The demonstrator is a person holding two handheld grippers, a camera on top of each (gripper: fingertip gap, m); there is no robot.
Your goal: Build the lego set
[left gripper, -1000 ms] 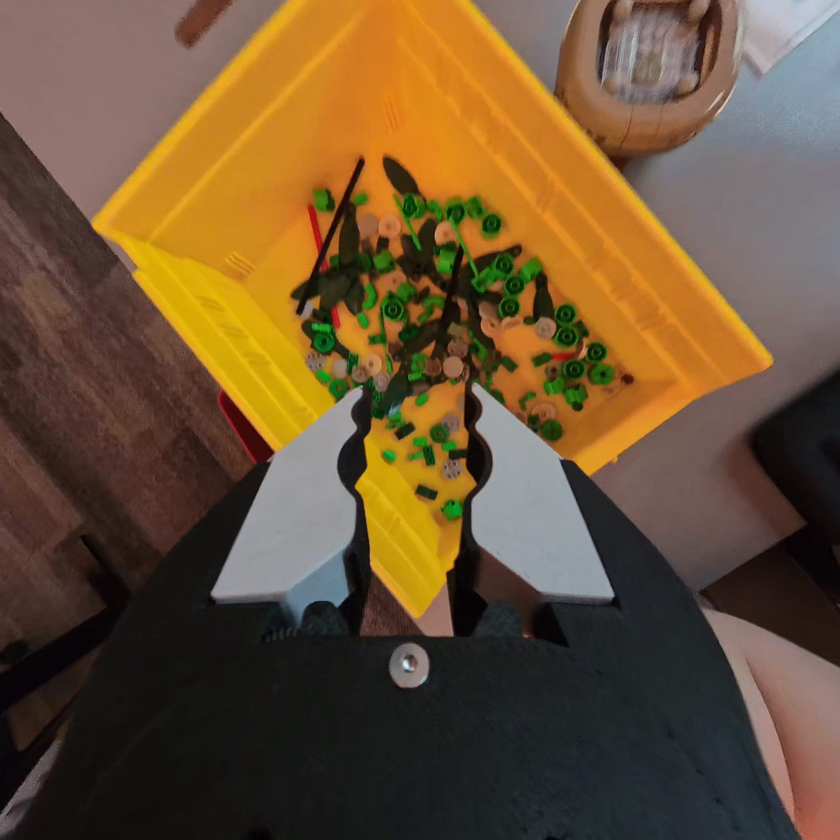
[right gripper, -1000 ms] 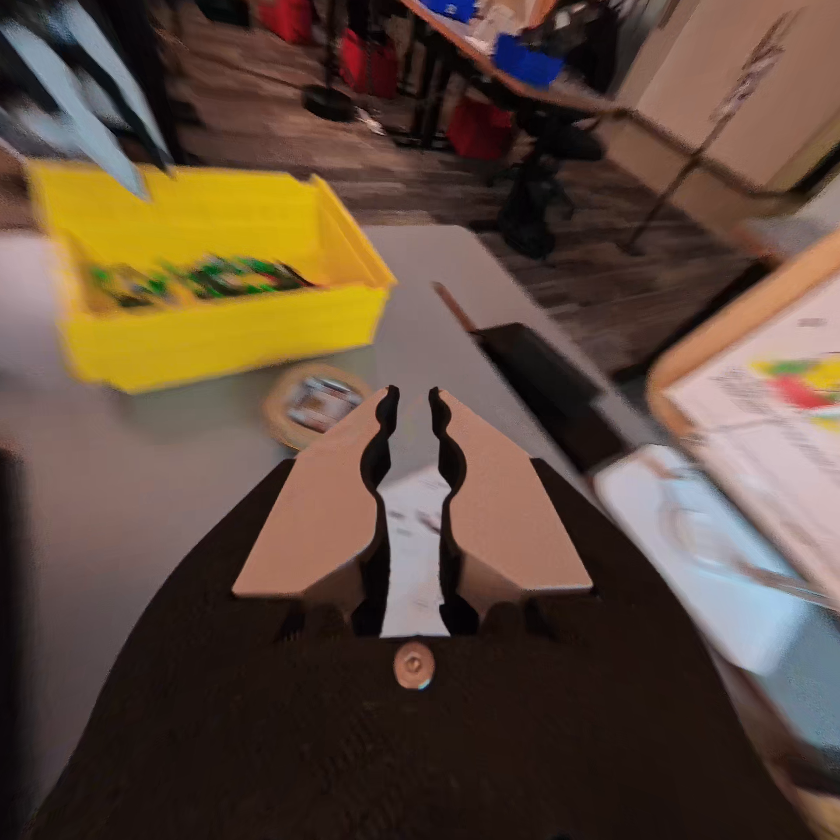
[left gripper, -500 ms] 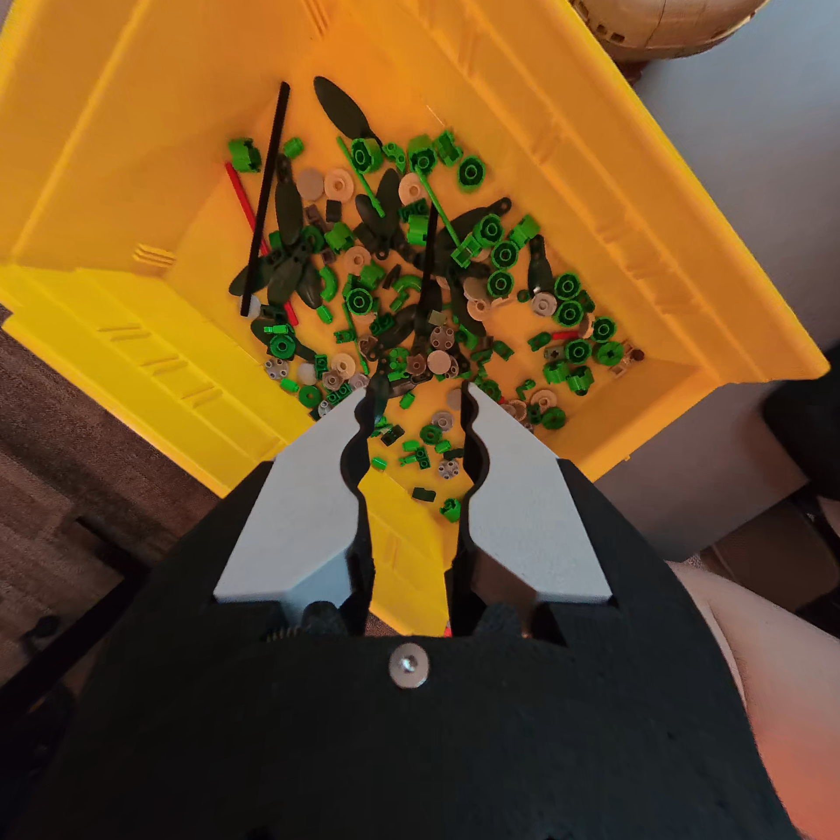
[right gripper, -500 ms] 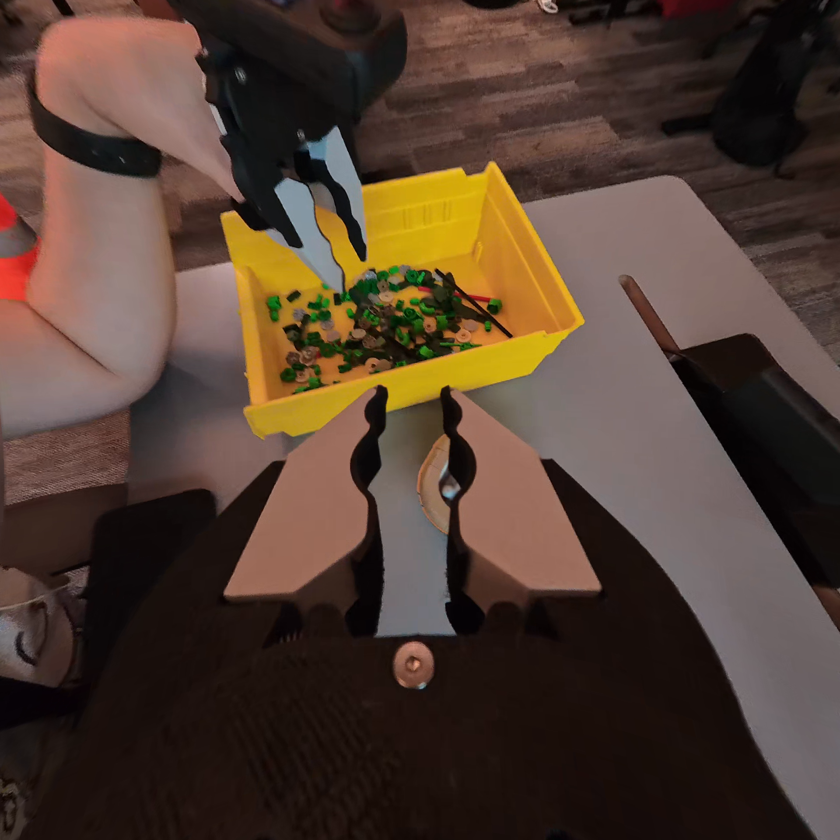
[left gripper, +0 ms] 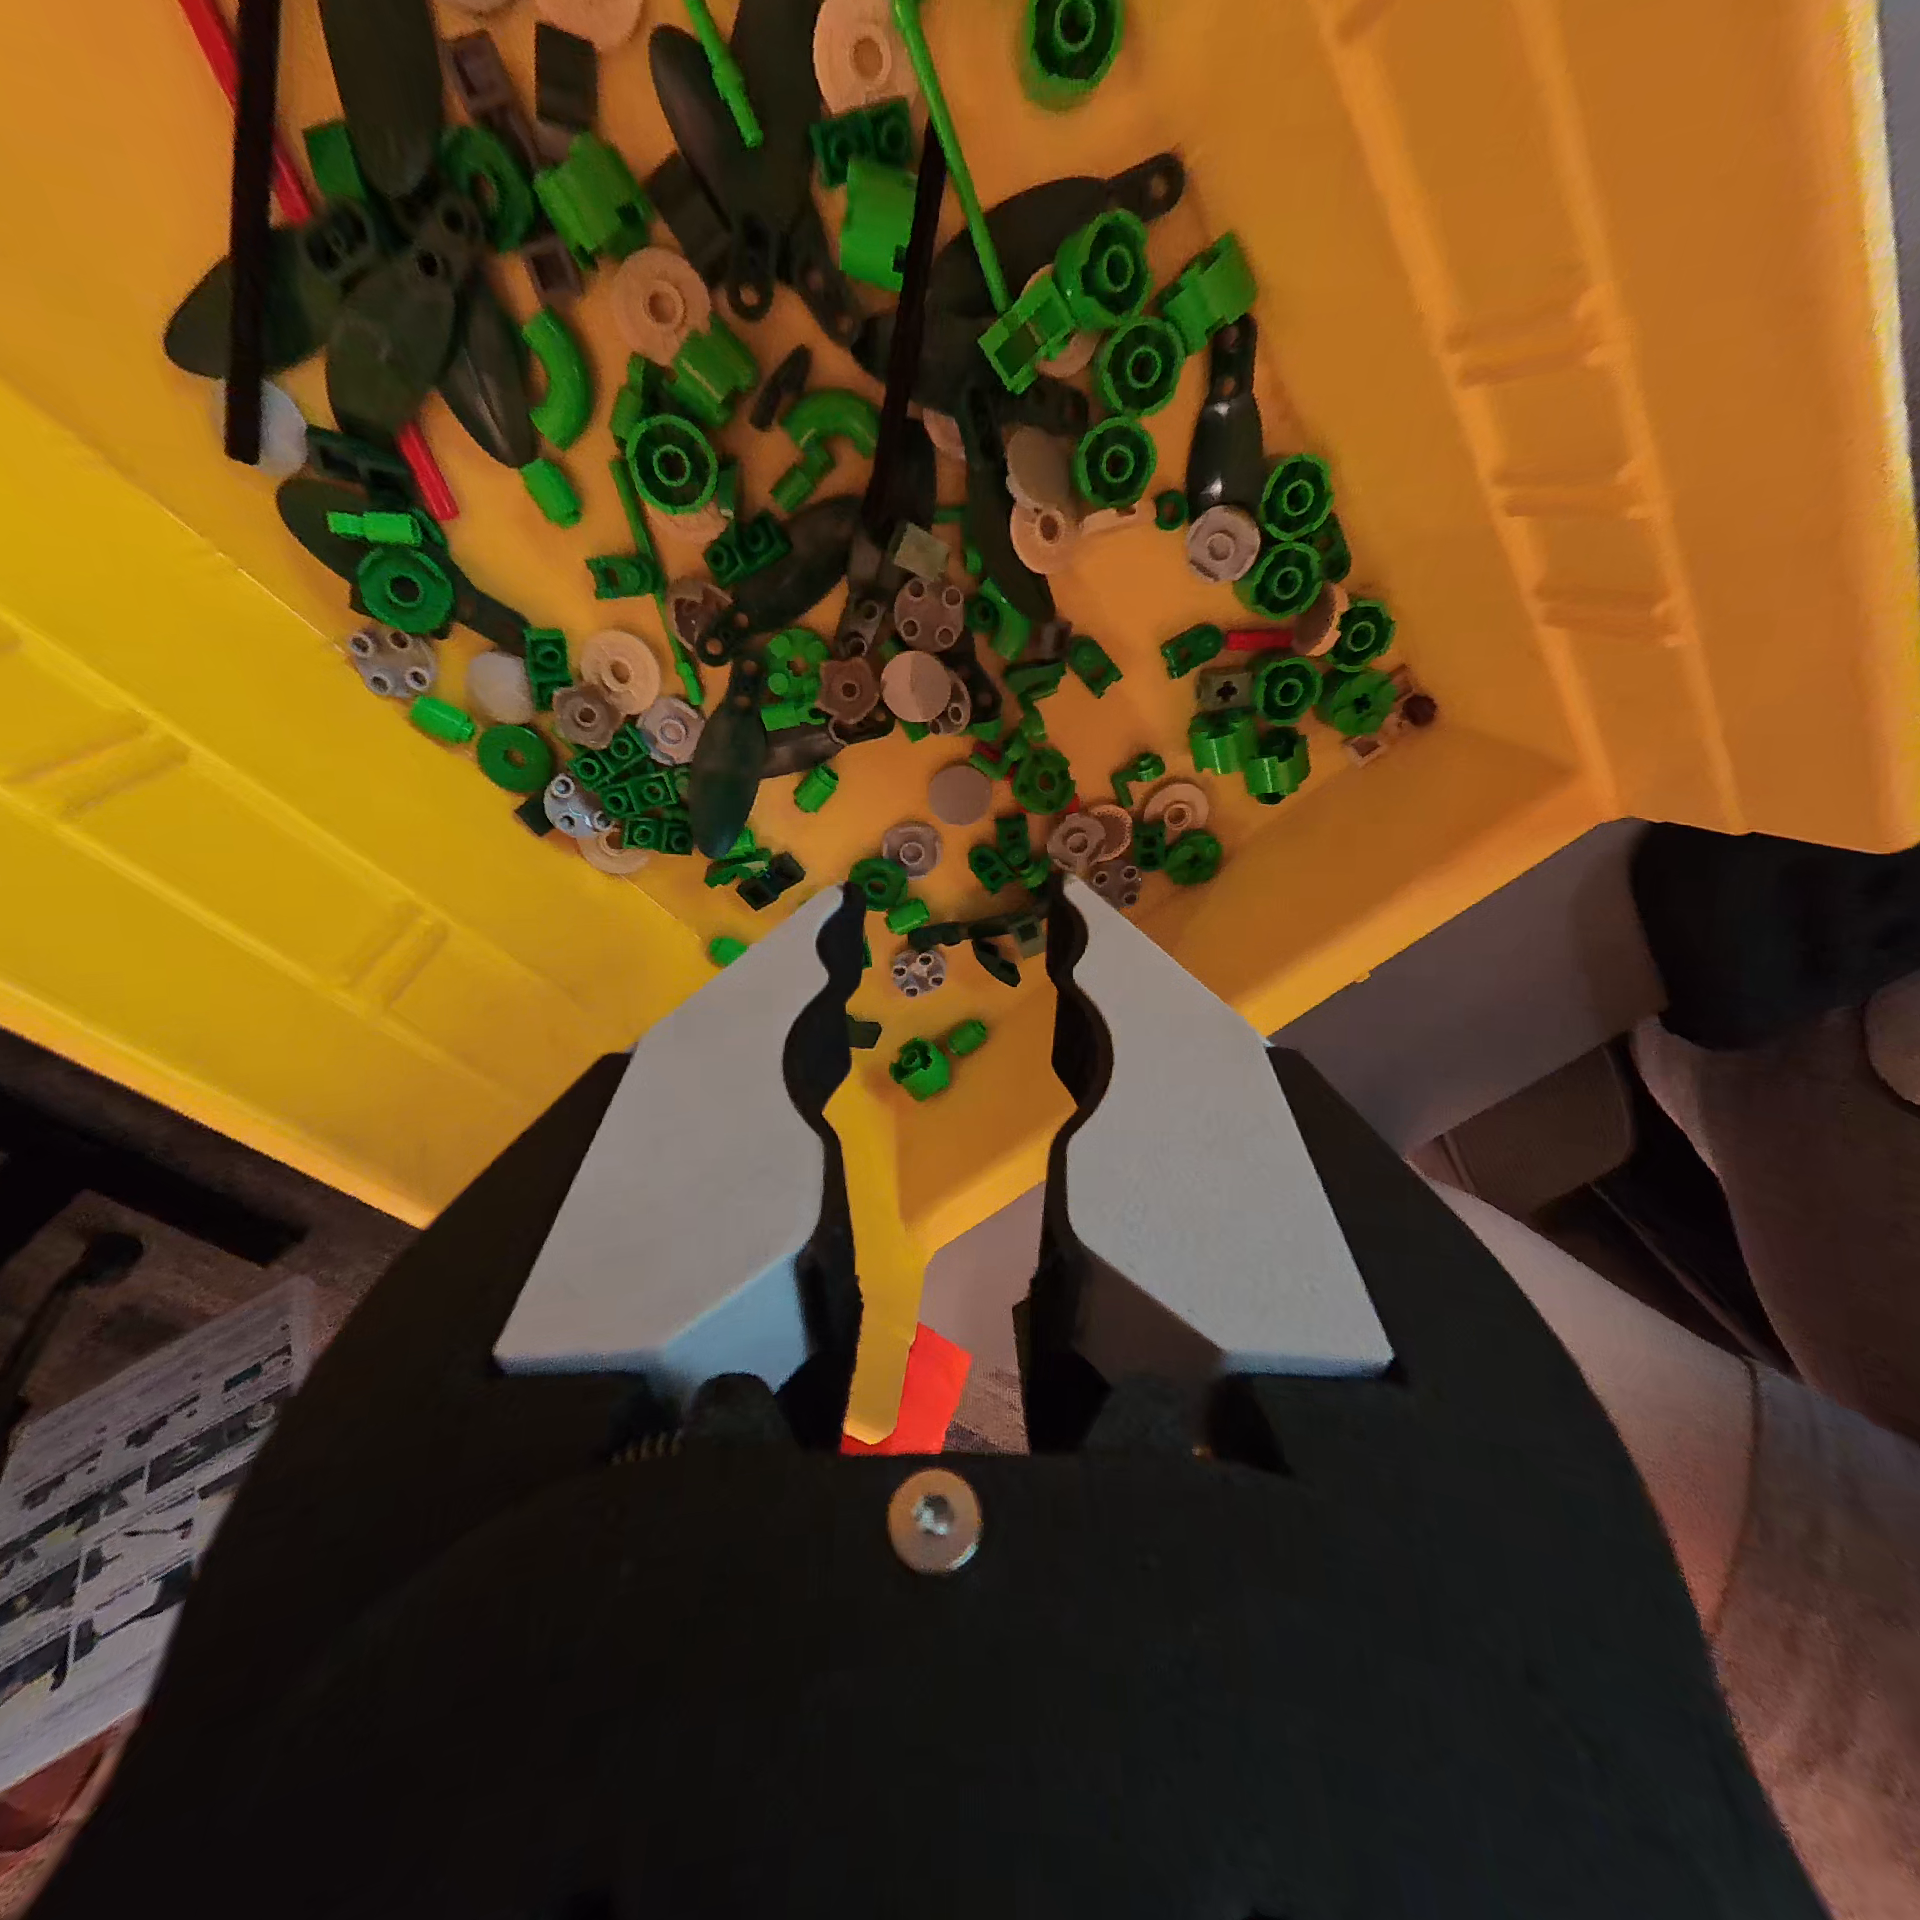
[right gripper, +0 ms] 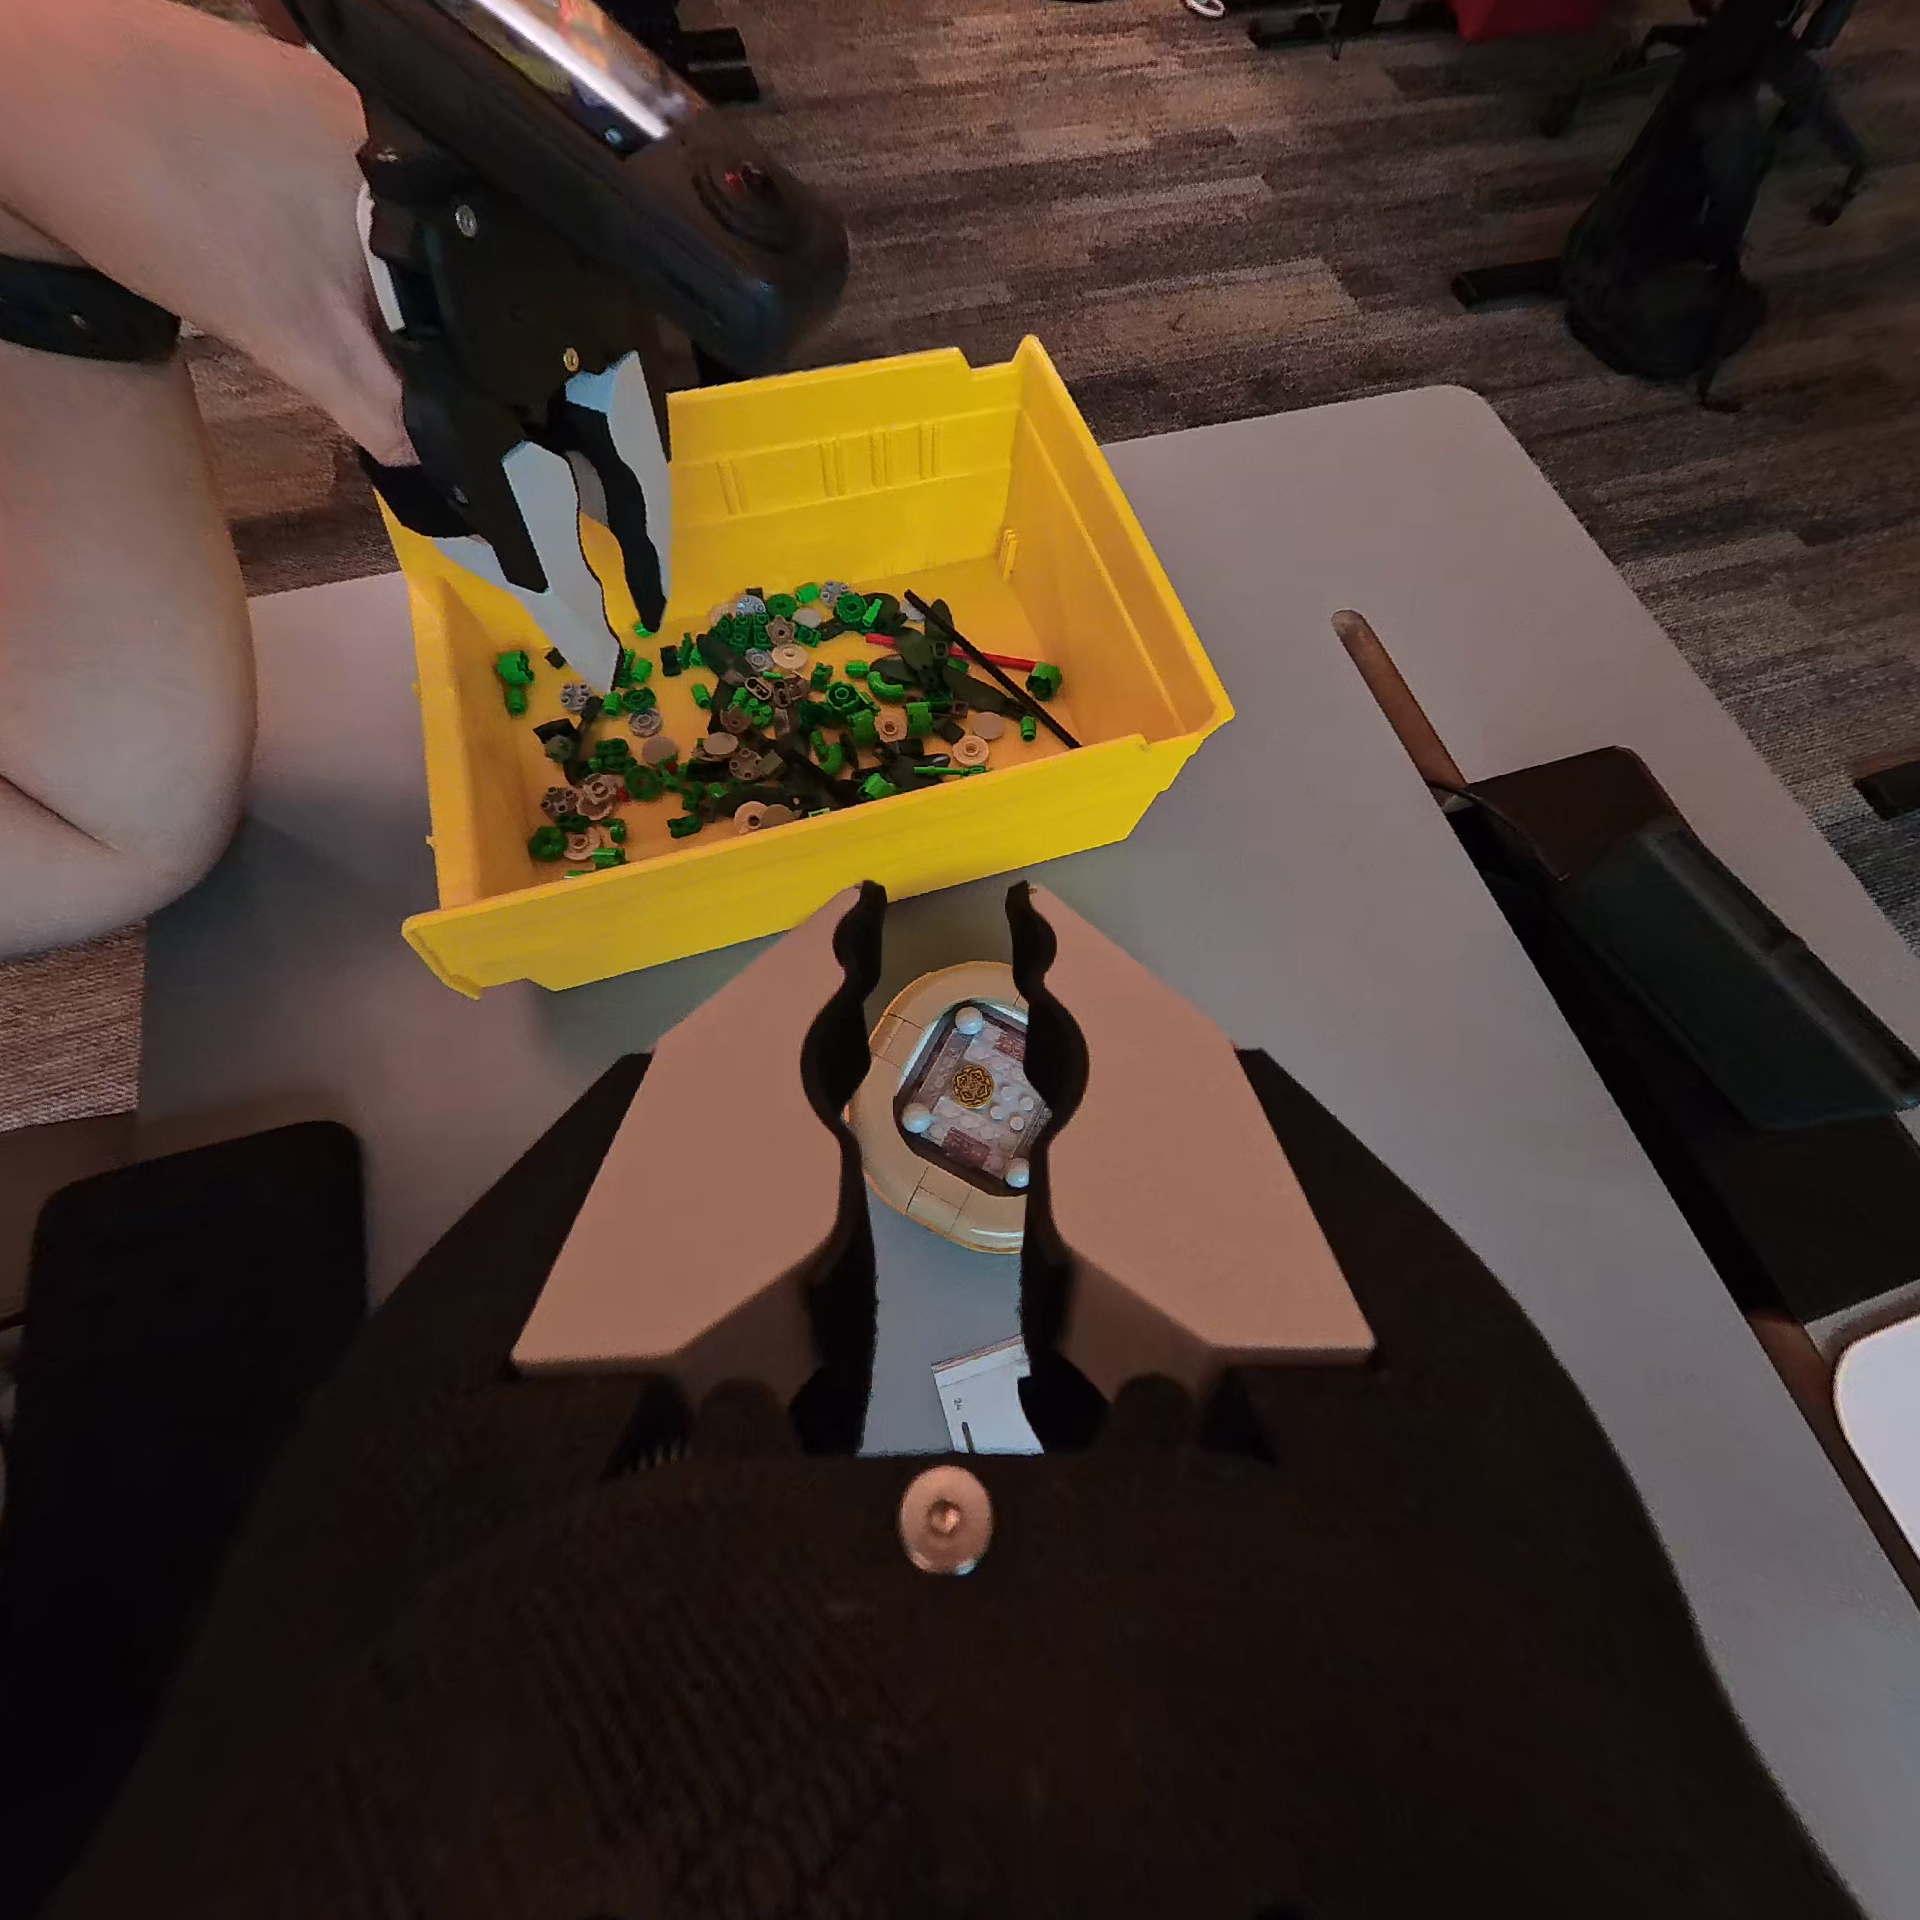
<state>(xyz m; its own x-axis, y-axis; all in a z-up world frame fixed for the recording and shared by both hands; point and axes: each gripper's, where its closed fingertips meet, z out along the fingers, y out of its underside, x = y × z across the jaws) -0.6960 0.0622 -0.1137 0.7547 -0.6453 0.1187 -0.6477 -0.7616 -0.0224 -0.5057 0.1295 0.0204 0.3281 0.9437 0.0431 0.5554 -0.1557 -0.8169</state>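
Observation:
A yellow bin (right gripper: 790, 914) on the grey table holds several loose lego pieces (right gripper: 769, 717), mostly green, dark green, tan and grey, plus thin black and red rods. My left gripper (left gripper: 951, 904) is open and empty, its tips low inside the bin over small green and grey pieces (left gripper: 914, 971); it also shows in the right wrist view (right gripper: 618, 634), held by a hand. My right gripper (right gripper: 943, 899) is open and empty, above a round tan lego build (right gripper: 961, 1101) with a dark square centre, which stands on the table in front of the bin.
A grey table (right gripper: 1351, 935) carries the bin. A dark flat case (right gripper: 1704, 977) lies at its right edge. A printed sheet (right gripper: 982, 1397) lies under my right gripper. A black pad (right gripper: 187, 1299) is at the left. A person's arm (right gripper: 135, 312) reaches in from the left. There is about 25 cm between the tips of the two grippers. The right tips stand about 35 cm off the dark flat case (right gripper: 1704, 977).
My left gripper has gone down deeper into the bin toward the pieces. My right gripper has swung round to face the bin and now hovers over the tan build, a little closer.

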